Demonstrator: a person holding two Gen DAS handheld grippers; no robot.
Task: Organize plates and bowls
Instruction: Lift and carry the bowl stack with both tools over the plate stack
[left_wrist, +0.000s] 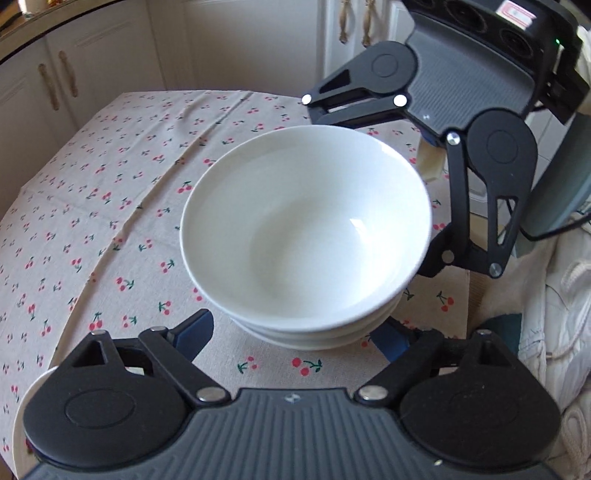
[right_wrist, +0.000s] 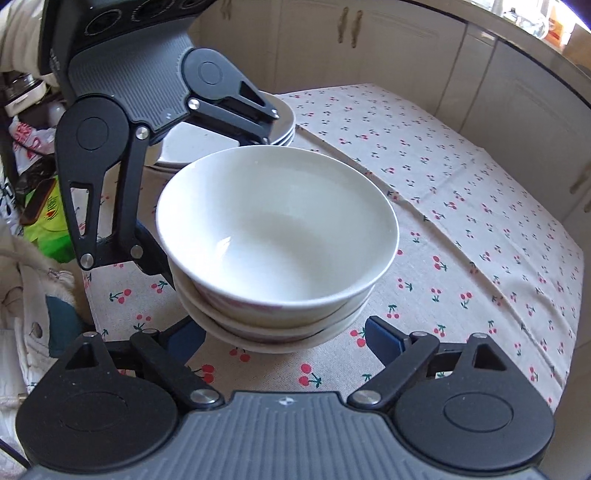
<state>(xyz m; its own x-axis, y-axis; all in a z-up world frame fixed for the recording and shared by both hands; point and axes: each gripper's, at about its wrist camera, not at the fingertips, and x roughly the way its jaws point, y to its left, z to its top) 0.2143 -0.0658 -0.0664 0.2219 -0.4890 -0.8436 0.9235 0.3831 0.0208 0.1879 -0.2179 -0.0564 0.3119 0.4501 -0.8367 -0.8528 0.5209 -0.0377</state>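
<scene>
1. While three white bowls sit nested in a stack (left_wrist: 306, 236) (right_wrist: 277, 236) on the cherry-print cloth (left_wrist: 110, 206) (right_wrist: 480, 206) covering the worktop, two hand-held tools close in around them from different sides.
2. Left tool (left_wrist: 295, 334) (right_wrist: 207, 199): its blue-padded fingers (left_wrist: 195, 330) stand apart, one on each side of the stack's lower bowls; whether the pads touch the china cannot be told.
3. Right tool (right_wrist: 286, 338) (left_wrist: 373, 188): its fingers (right_wrist: 384, 339) are likewise spread wide, flanking the base of the stack.
4. Behind the bowls in the right wrist view, a pile of white plates (right_wrist: 284, 125) rests on the same cloth, partly hidden by the left tool.
5. Cream cabinet doors (left_wrist: 59, 81) (right_wrist: 406, 48) line the background.
</scene>
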